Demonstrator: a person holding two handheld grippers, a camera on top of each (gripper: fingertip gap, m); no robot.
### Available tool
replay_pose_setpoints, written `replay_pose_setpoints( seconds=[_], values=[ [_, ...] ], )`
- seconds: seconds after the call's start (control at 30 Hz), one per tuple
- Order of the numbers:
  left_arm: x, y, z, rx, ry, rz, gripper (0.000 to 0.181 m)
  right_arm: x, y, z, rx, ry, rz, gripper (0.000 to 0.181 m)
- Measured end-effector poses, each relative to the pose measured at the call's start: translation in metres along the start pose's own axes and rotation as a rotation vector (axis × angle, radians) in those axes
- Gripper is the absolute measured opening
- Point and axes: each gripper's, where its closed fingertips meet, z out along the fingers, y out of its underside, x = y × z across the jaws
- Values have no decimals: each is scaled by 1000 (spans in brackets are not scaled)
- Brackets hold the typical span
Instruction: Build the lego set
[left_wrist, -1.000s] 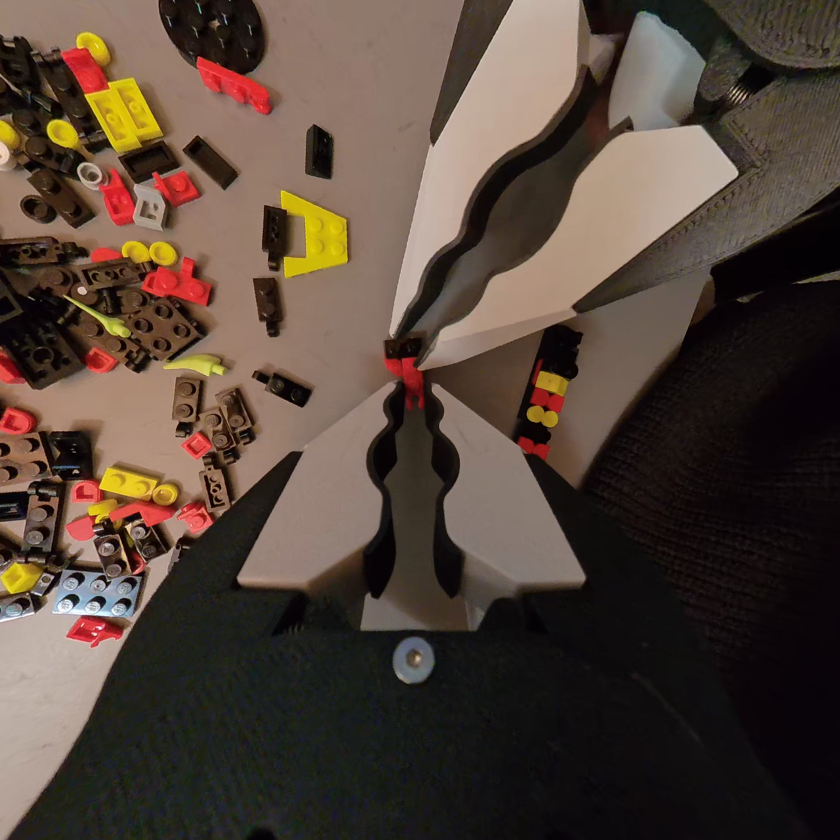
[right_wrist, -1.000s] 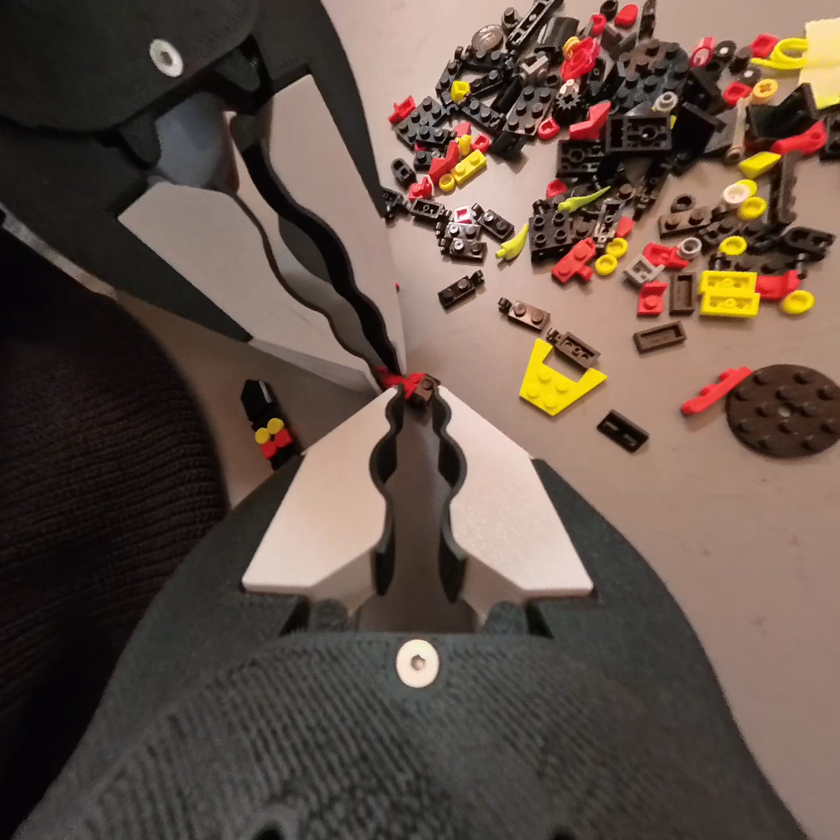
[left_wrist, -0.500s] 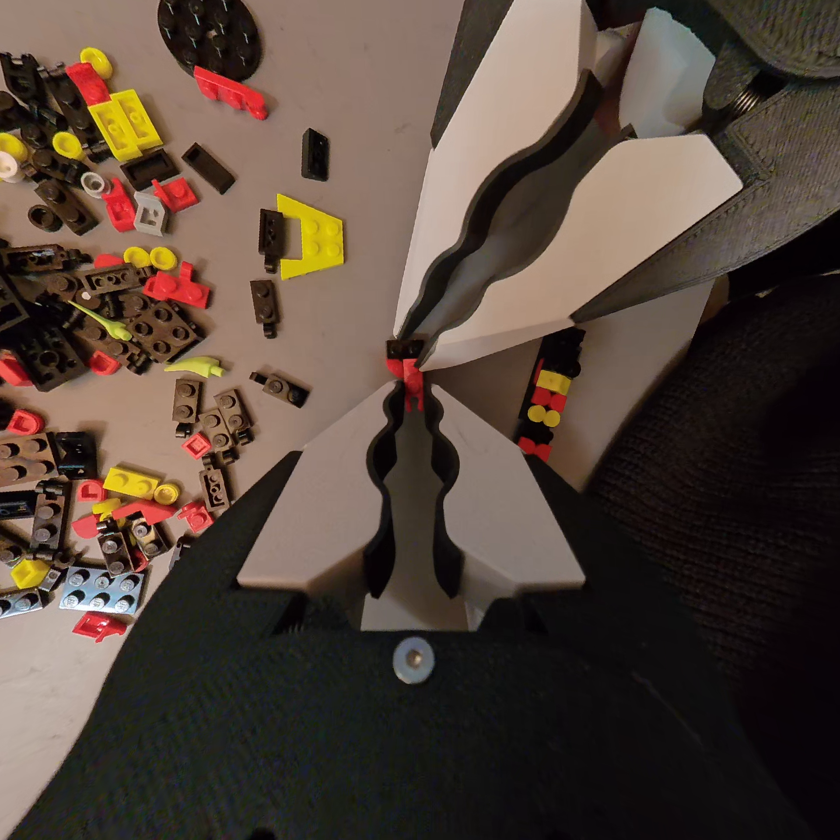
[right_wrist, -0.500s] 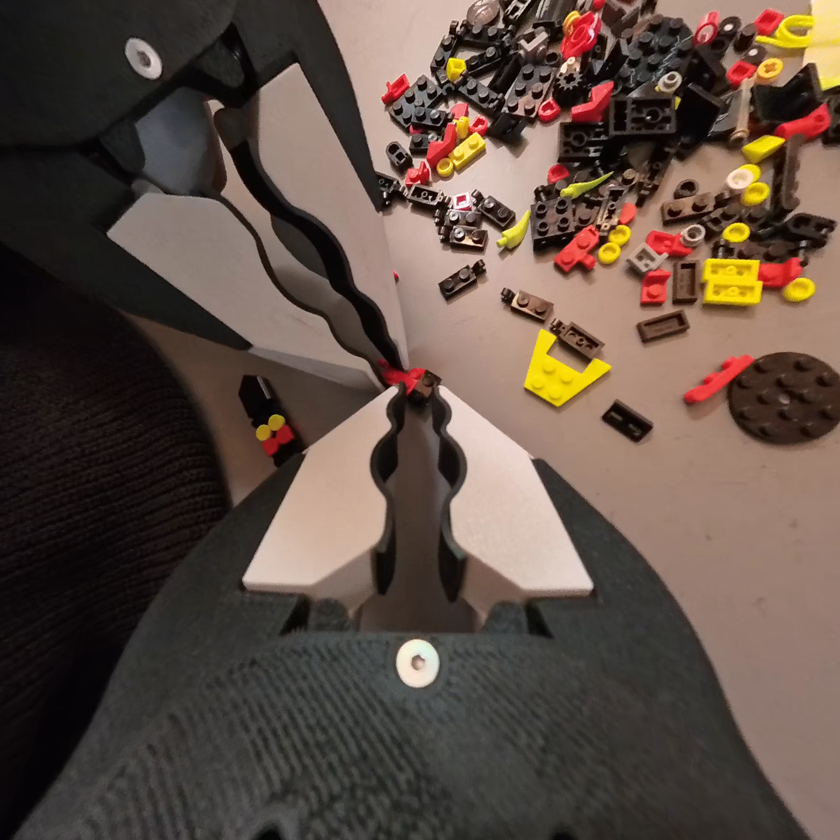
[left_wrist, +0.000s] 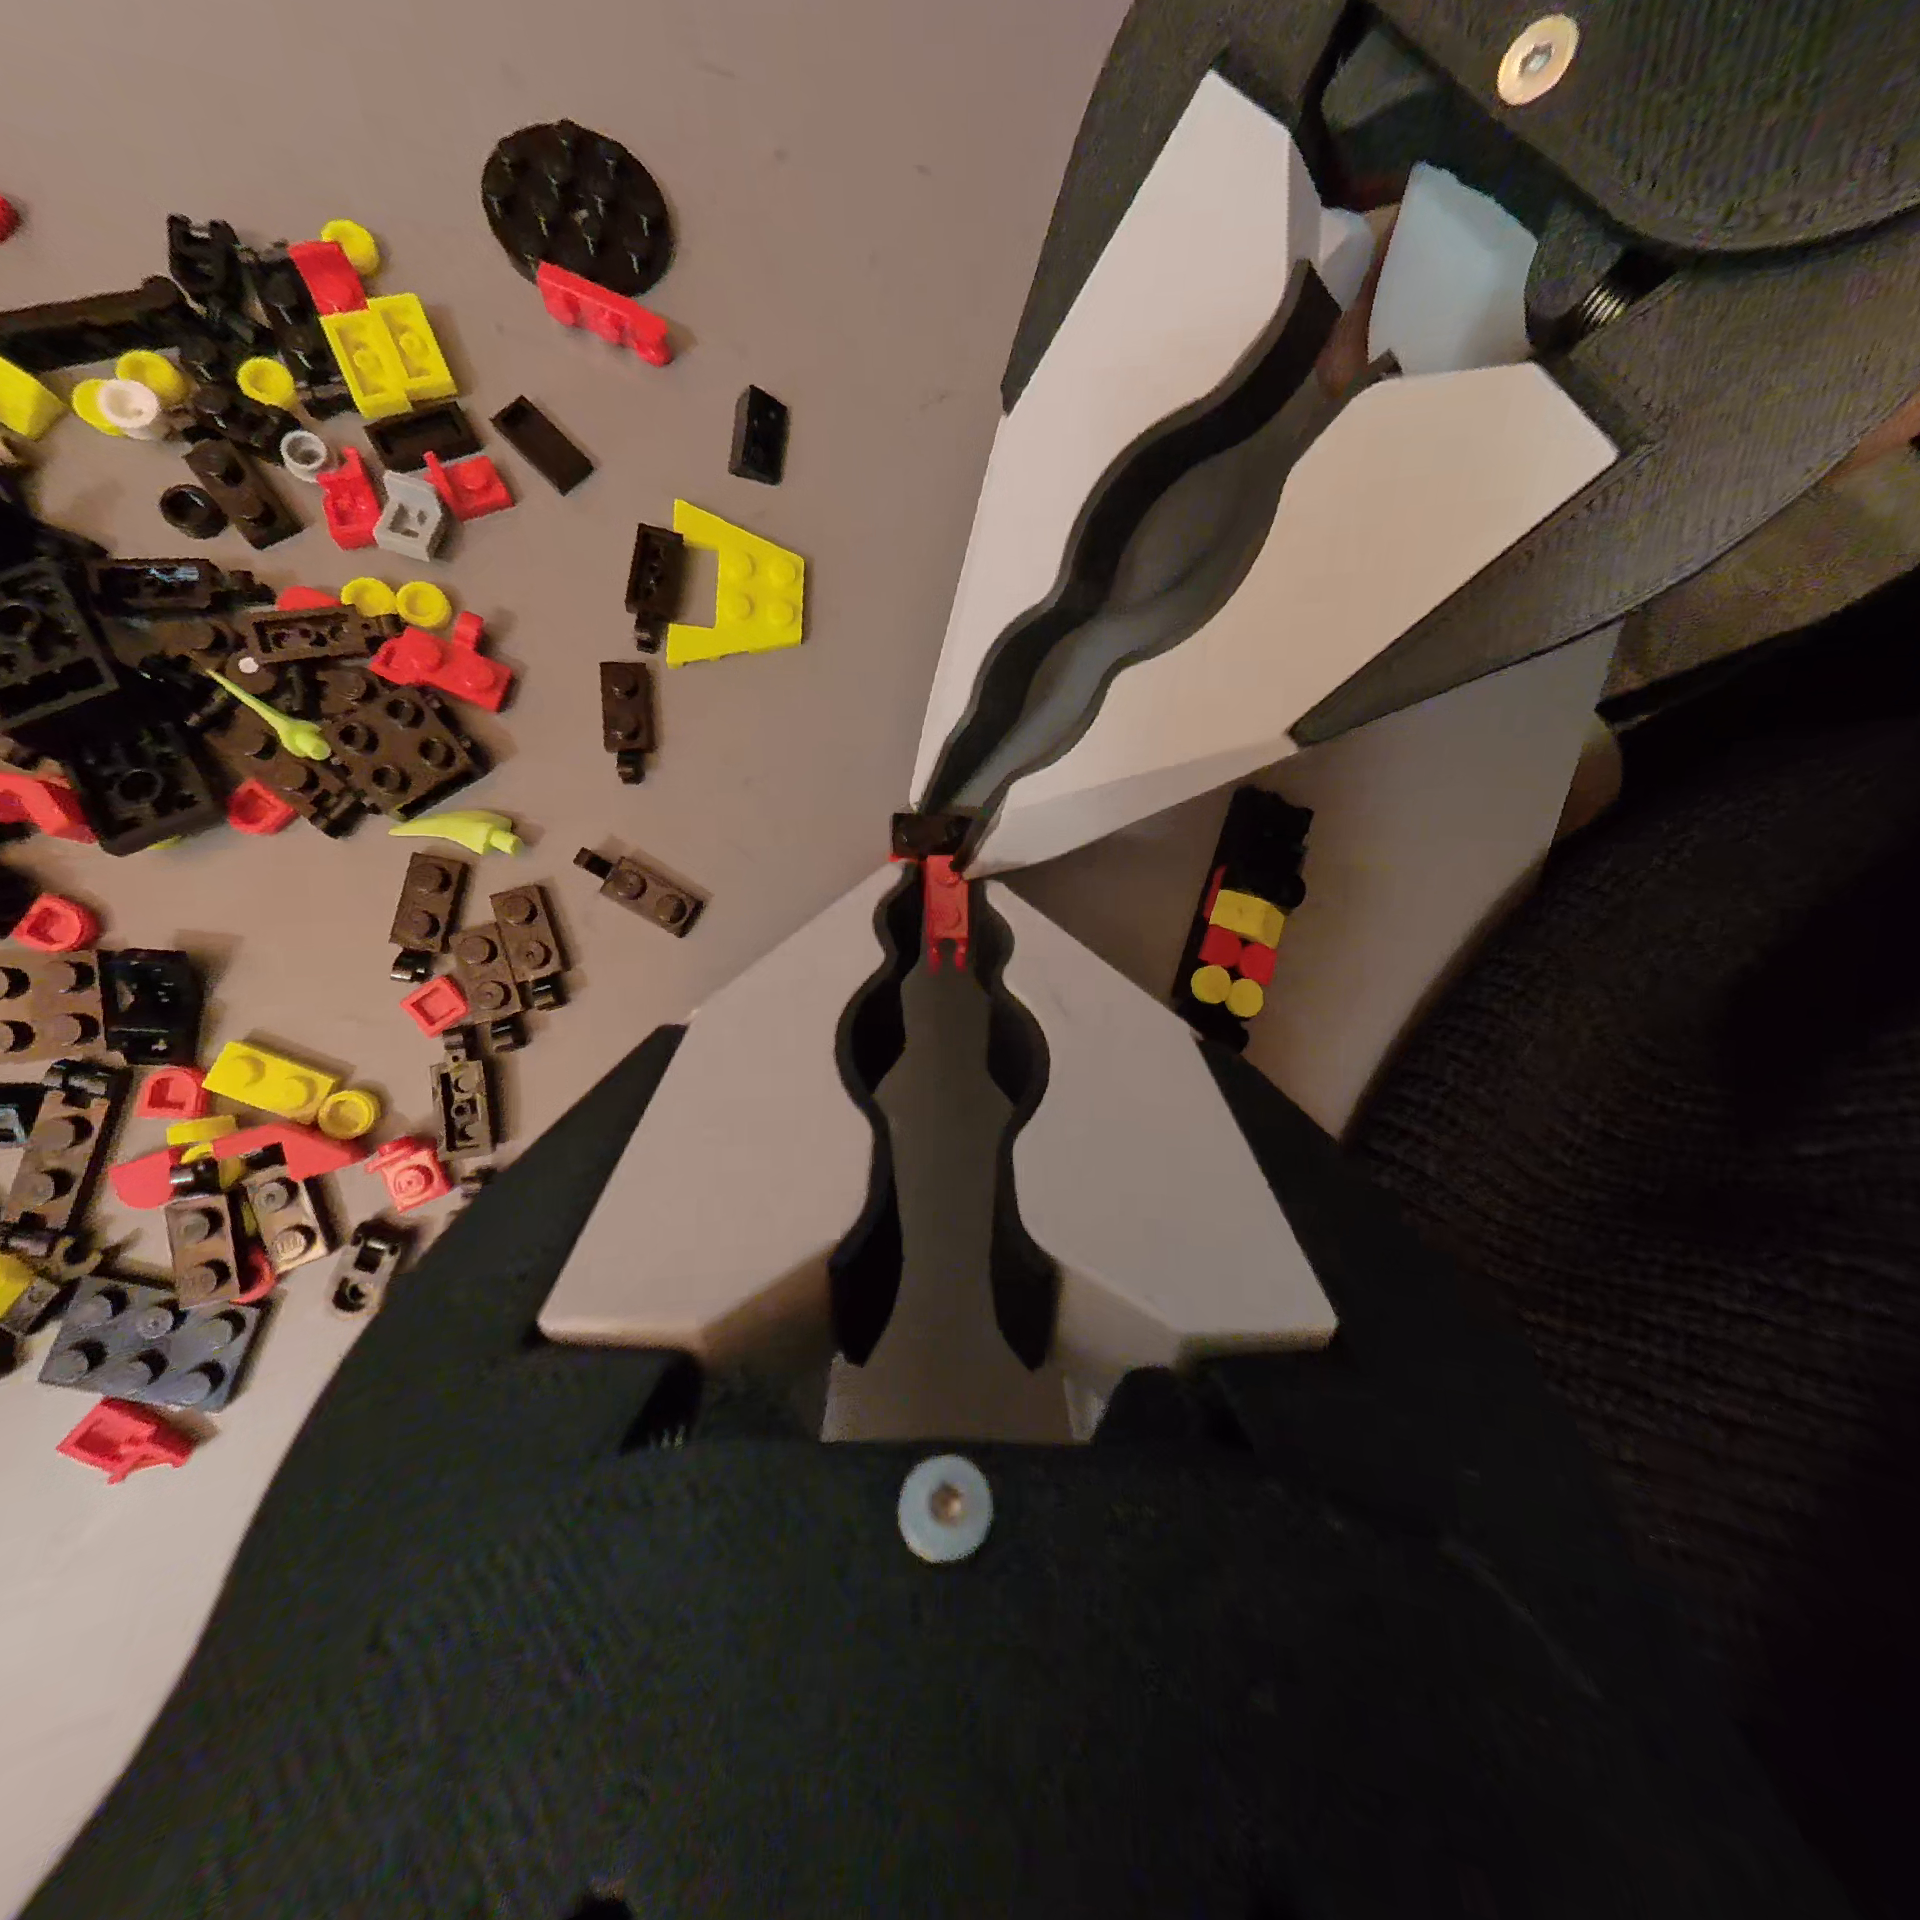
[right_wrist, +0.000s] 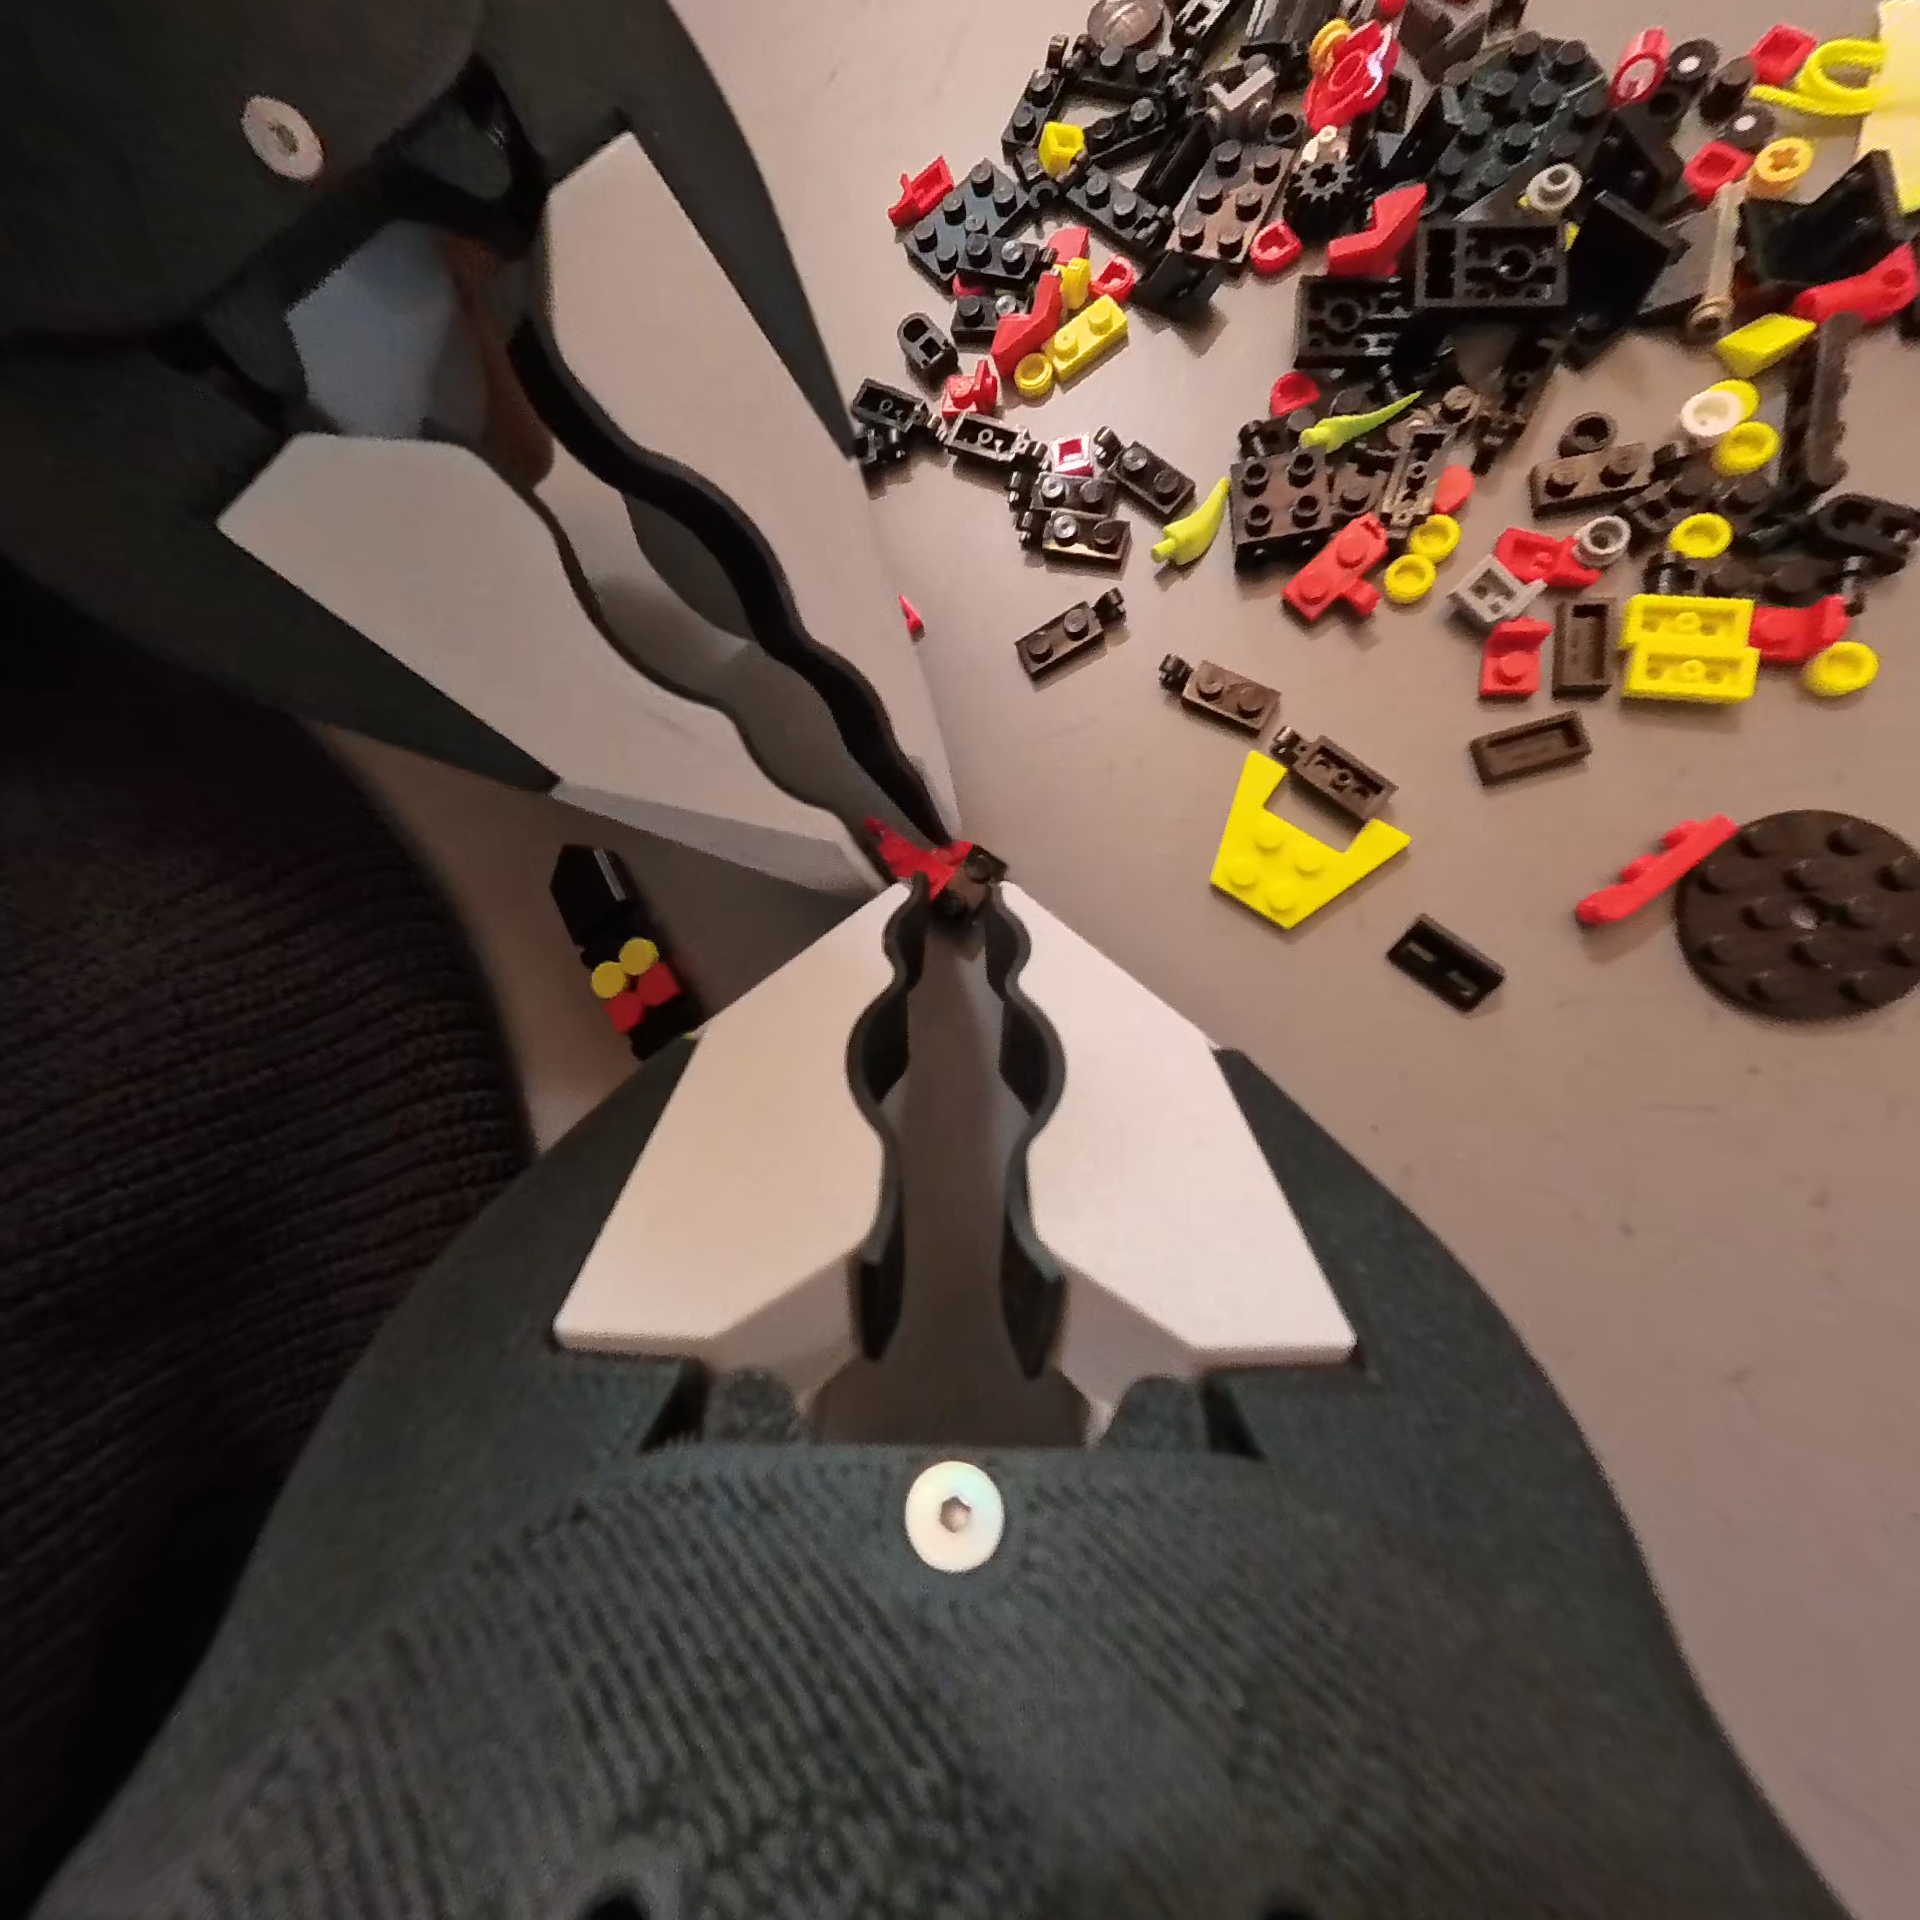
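My left gripper (left_wrist: 945, 894) pinches a small red clip piece (left_wrist: 945, 914) at its tips; the right gripper (left_wrist: 940, 821) meets it from above, pinching a small black plate (left_wrist: 928, 834) that touches the red piece; loose bricks (left_wrist: 260, 727) litter the grey table (left_wrist: 883, 260) to the left; a small black, yellow and red build (left_wrist: 1242, 925) lies just right of the tips.

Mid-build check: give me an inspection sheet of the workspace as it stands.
Surface: grey table, bare near its edge.
Job's things: red clip piece and black plate meeting tip to tip; small built assembly on the table.
Clutter: loose brick pile; yellow wedge; round black plate.
Grippers: left hand-held gripper shut on red; right hand-held gripper shut on black.
Cables: nothing seen.
Surroundings: dark knit fabric.
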Motion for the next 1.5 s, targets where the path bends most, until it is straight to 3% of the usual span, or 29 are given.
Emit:
replay_pose_setpoints(
  seconds=[0.83, 1.5],
  values=[
    [0, 7, -2, 41, -10, -42, 4, -1, 0, 1, 2, -14, 3, 13],
    [4, 5, -2, 49, 0, -73, 3, -4, 1, 2, 10, -104, 117, 10]
  ],
)
